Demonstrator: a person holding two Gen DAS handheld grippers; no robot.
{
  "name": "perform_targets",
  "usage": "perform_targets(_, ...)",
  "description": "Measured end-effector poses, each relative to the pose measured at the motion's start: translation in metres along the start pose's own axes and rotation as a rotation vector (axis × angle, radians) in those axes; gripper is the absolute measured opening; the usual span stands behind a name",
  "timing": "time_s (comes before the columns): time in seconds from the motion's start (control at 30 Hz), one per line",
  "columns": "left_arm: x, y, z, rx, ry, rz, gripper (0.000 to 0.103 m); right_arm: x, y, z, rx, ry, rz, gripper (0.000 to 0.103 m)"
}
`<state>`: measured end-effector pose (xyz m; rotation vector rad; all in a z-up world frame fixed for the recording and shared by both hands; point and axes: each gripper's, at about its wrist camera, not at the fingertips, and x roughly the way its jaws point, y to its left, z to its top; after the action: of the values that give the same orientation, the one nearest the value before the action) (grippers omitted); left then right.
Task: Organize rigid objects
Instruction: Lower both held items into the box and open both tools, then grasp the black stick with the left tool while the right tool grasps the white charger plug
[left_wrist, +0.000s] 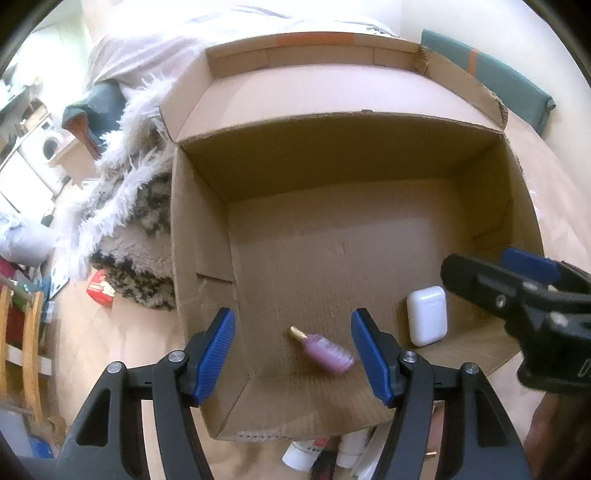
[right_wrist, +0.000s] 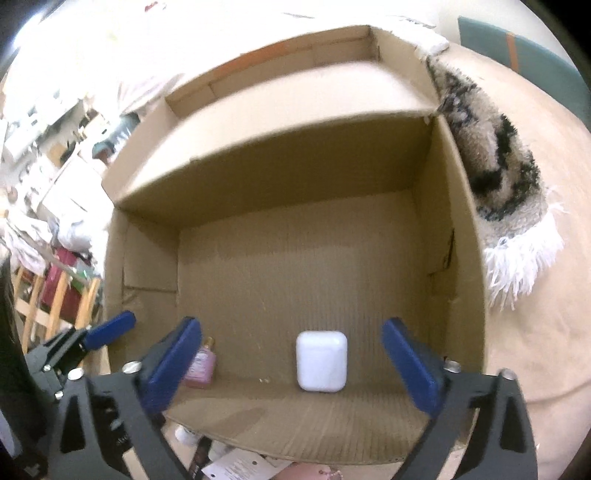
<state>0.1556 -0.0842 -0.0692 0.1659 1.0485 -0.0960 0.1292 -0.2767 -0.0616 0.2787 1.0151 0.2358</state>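
While both grippers hang over the open box (left_wrist: 369, 236), nothing held in either

Left wrist view: left gripper (left_wrist: 291, 354) spread, pads clear of everything. Pink bottle (left_wrist: 327, 352) lying on the box floor between and just beyond the fingertips, near the close wall. Long axis slanted, gold cap toward upper left, base toward the right finger. Bottle outline smeared, so possibly not at rest. White case (left_wrist: 427, 316) to the right of the bottle, apart from it, on the same floor. Right gripper (left_wrist: 517, 295) entering from the right edge just beside the case; opening not readable from this angle. Outside the box: shaggy rug (left_wrist: 129, 206) on the left, red packet (left_wrist: 100, 288) on the wood floor, white containers (left_wrist: 299, 456) below the near wall, partly hidden.

Right wrist view: right gripper (right_wrist: 291, 363) spread wide, empty. Case (right_wrist: 322, 361) centred between the fingers, upright against the near wall, touching neither pad. Bottle (right_wrist: 201, 363) at left, half hidden behind the left finger. Left gripper (right_wrist: 96, 338) only partly in frame at far left.

Judgement: both items appear already placed in the box, bottle nearer the left gripper, case nearer the right. Next pick likely among the items outside the near wall, behind and below both grippers.

View difference: bottle orientation and cap readable only from the left wrist; case centring between the right fingers only from the right wrist
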Motion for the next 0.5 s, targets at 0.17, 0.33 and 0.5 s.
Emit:
perform_targets(0.17,-0.007,0.007,0.000,-0.016,-0.005,0.009,0.062,-0.008,-0.002,0.001,-0.001,-0.016,-0.008,0.103)
perform_targets(0.33,-0.019,0.014,-0.001,-0.050,-0.016,0.005,0.062,-0.016,-0.002,0.001,0.005,-0.041,-0.010,0.103)
perform_targets(0.5,-0.037,0.018,-0.002,-0.055,-0.036,0.007,0.062,-0.033,-0.002,-0.002,0.005,-0.071,-0.007,0.103)
